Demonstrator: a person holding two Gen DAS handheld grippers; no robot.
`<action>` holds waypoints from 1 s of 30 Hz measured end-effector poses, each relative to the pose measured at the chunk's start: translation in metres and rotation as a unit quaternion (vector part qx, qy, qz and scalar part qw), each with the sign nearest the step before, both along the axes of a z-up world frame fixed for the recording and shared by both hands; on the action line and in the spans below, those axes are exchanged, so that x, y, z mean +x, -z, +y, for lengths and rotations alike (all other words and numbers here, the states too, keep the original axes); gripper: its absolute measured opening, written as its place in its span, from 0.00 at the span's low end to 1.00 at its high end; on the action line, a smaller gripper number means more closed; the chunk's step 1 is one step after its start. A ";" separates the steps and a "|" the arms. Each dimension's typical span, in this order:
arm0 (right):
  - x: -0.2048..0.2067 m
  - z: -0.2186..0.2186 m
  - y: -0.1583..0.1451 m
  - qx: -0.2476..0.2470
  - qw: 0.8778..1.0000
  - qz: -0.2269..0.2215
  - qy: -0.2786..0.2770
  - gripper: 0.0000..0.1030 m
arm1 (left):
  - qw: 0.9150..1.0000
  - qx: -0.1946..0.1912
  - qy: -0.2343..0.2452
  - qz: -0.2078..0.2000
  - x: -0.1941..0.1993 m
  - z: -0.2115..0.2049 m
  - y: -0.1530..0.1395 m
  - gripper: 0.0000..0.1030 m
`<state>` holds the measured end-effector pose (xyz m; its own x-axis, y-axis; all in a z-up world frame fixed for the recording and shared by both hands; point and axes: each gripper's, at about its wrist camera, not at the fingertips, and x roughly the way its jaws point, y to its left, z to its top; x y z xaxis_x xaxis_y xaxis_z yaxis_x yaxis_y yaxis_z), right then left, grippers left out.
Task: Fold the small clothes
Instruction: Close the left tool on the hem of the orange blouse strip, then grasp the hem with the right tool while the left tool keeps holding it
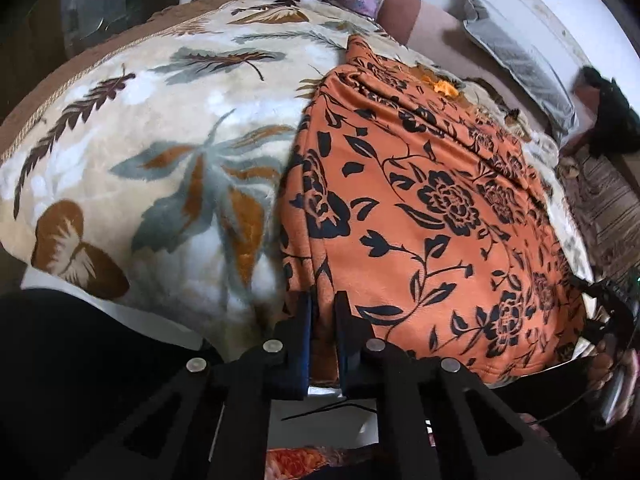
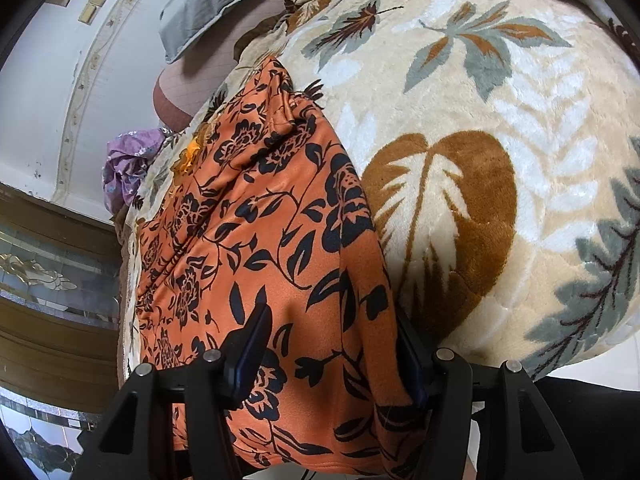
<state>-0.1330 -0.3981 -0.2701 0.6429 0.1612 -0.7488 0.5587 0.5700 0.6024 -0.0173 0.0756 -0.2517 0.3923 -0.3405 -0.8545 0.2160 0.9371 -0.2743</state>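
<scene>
An orange garment with black flower print [image 1: 432,208] lies spread flat on a cream leaf-patterned blanket [image 1: 160,152]. My left gripper [image 1: 323,312] is shut on the garment's near left edge, the cloth pinched between its two fingers. In the right wrist view the same garment [image 2: 256,232] runs away from me. My right gripper [image 2: 332,336] is open, its fingers [image 2: 250,340] wide apart around the garment's near right edge, cloth lying between them. The right gripper also shows at the far right of the left wrist view [image 1: 608,312].
A crumpled purple garment [image 2: 128,164] lies at the far end of the bed. A grey pillow [image 1: 516,60] lies by the white wall. The blanket [image 2: 500,160] covers the bed beside the garment. A dark wooden cabinet [image 2: 52,280] stands on the left.
</scene>
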 end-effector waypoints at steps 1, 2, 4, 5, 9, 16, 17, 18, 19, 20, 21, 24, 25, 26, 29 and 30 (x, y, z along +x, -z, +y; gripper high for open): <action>0.000 0.000 0.000 -0.001 1.000 0.000 0.000 0.60 | 1.000 0.007 -0.005 0.002 0.002 0.000 0.002 0.11; 0.000 0.000 0.000 -0.001 1.000 0.000 -0.001 0.60 | 1.000 0.011 -0.013 0.008 0.005 0.001 0.005 0.13; 0.000 0.000 0.000 0.000 1.000 0.000 -0.001 0.60 | 1.000 0.007 -0.022 0.017 0.008 0.004 0.008 0.22; 0.000 0.000 0.000 0.001 1.000 -0.001 -0.002 0.60 | 0.999 0.006 -0.027 0.018 0.010 0.006 0.009 0.32; 0.000 -0.001 -0.003 0.003 1.000 -0.002 -0.010 0.60 | 0.999 0.005 -0.029 0.021 0.013 0.006 0.012 0.36; -0.013 -0.017 -0.024 0.010 0.999 -0.026 -0.035 0.69 | 0.999 0.003 -0.011 0.035 0.019 0.001 0.015 0.18; -0.015 -0.020 -0.025 0.015 0.999 -0.028 -0.040 0.70 | 0.999 0.002 -0.009 0.036 0.020 0.000 0.015 0.15; -0.016 -0.023 -0.025 0.021 0.998 -0.028 -0.048 0.70 | 0.999 0.000 -0.008 0.037 0.021 0.000 0.015 0.13; -0.016 -0.025 -0.023 0.024 0.998 -0.022 -0.055 0.70 | 0.999 -0.002 -0.008 0.039 0.022 0.001 0.015 0.11; -0.016 -0.026 -0.020 0.025 0.998 -0.012 -0.059 0.70 | 0.999 -0.007 -0.008 0.041 0.023 0.002 0.015 0.11; -0.015 -0.026 -0.016 0.022 0.998 -0.002 -0.063 0.70 | 0.999 -0.012 -0.008 0.044 0.023 0.002 0.014 0.10; -0.011 -0.017 -0.001 0.035 0.994 0.025 -0.102 0.70 | 0.999 -0.021 0.003 0.045 0.023 0.003 0.008 0.10; -0.010 -0.014 0.003 0.035 0.993 0.032 -0.112 0.70 | 0.999 -0.022 0.010 0.045 0.021 0.001 0.005 0.10; -0.010 -0.007 0.005 0.023 0.991 0.036 -0.123 0.70 | 0.999 -0.017 0.017 0.042 0.020 -0.002 0.003 0.10; -0.014 0.010 0.000 -0.028 0.988 0.031 -0.152 0.58 | 0.999 0.000 0.028 0.045 0.021 -0.009 0.005 0.10; -0.014 0.012 0.000 -0.028 0.987 0.035 -0.156 0.30 | 0.998 0.003 0.030 0.046 0.021 -0.011 0.007 0.10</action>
<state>-0.1475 -0.3866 -0.2700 0.5154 0.3006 -0.8025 0.3904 0.7513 0.5321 0.0040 0.0651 -0.2585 0.2906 -0.3555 -0.8883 0.2466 0.9249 -0.2894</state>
